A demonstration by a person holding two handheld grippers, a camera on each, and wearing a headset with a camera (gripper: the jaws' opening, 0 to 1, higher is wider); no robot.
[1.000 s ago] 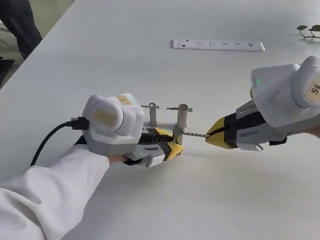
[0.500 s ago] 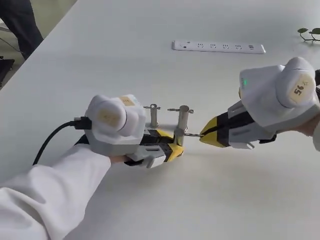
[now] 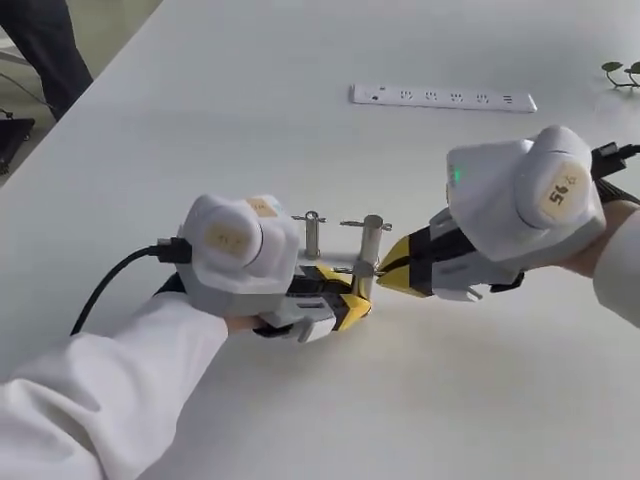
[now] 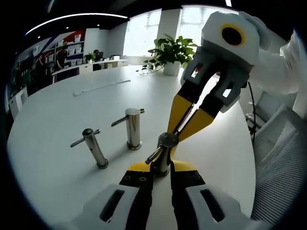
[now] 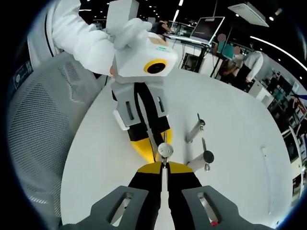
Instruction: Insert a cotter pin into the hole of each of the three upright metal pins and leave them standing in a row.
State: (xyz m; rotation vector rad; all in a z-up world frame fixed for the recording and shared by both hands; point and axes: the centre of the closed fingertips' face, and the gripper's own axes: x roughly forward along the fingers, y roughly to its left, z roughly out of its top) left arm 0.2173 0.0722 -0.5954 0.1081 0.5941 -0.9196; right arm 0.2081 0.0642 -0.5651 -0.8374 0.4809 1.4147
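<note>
Jaws of the left gripper (image 4: 161, 167) were clamped round the foot of the nearest pin (image 4: 165, 151), upright on the table (image 4: 57, 143), and that gripper's view showed the cotter pin (image 4: 152, 155) poking out past the pin, an end the right gripper view hid behind the pin's head. The right gripper (image 5: 164, 167) was pinched narrow on the cotter pin's tail, tips just beside the pin, where a second earlier a bare stretch of it had shown between them.

**Grippers meet tip to tip**

Left gripper (image 3: 354, 293), its white sleeve entering from 8 o'clock, points toward 3 o'clock, jaws clamped on the metal pin (image 4: 168, 141). Right gripper (image 3: 383, 271) points toward 9 o'clock, jaws pinched on the cotter pin (image 4: 152, 156).
</note>
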